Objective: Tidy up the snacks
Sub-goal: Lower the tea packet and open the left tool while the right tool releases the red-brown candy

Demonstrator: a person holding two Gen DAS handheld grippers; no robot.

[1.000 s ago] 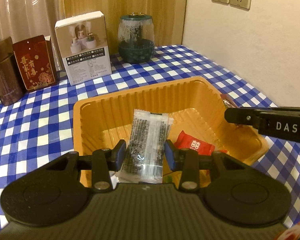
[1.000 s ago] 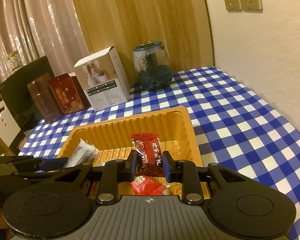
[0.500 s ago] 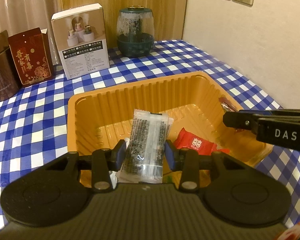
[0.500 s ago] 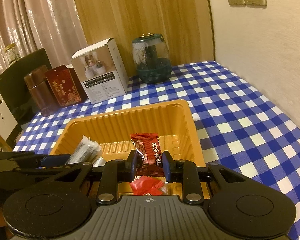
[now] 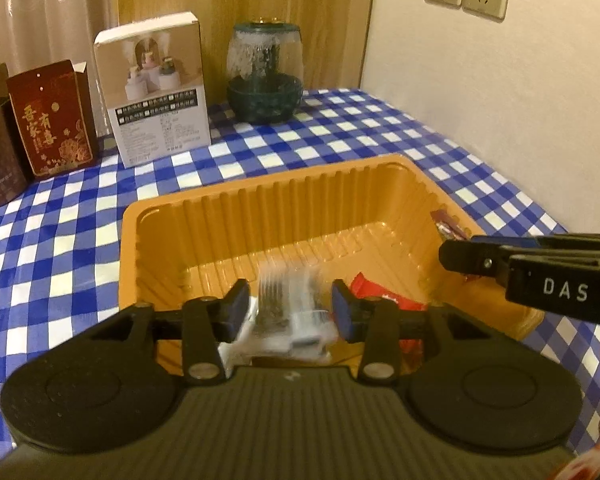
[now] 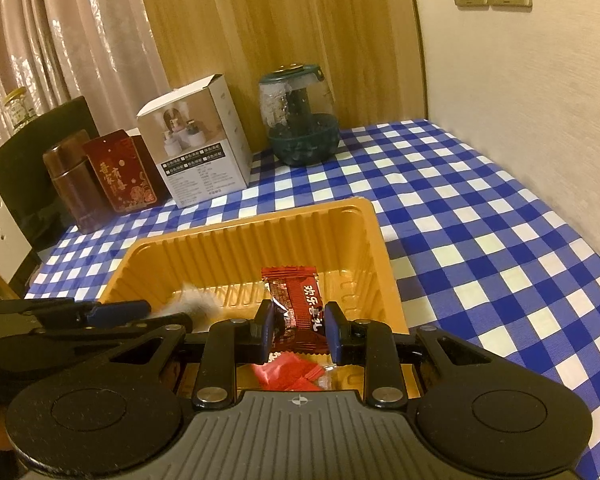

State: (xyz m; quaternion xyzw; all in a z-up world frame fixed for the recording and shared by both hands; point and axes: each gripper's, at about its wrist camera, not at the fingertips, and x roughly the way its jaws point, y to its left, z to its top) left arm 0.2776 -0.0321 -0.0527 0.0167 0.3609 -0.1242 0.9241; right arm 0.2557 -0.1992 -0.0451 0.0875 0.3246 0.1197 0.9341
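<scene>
Snacks are partly binned — your left gripper (image 5: 288,307) has just opened, dropping the clear printed packet (image 5: 288,312) into the orange ribbed plastic tray (image 5: 268,196) at lower centre; your right gripper (image 6: 298,330) clamps the dark red foil bar (image 6: 298,300) above it — unreleased.

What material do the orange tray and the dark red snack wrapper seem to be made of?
Orange tray: probably thin moulded plastic, glossy; its walls are ribbed and reflect light.
Dark red snack wrapper: likely metallised plastic film, shiny; it has creases and a crimped, serrated top edge.
</scene>
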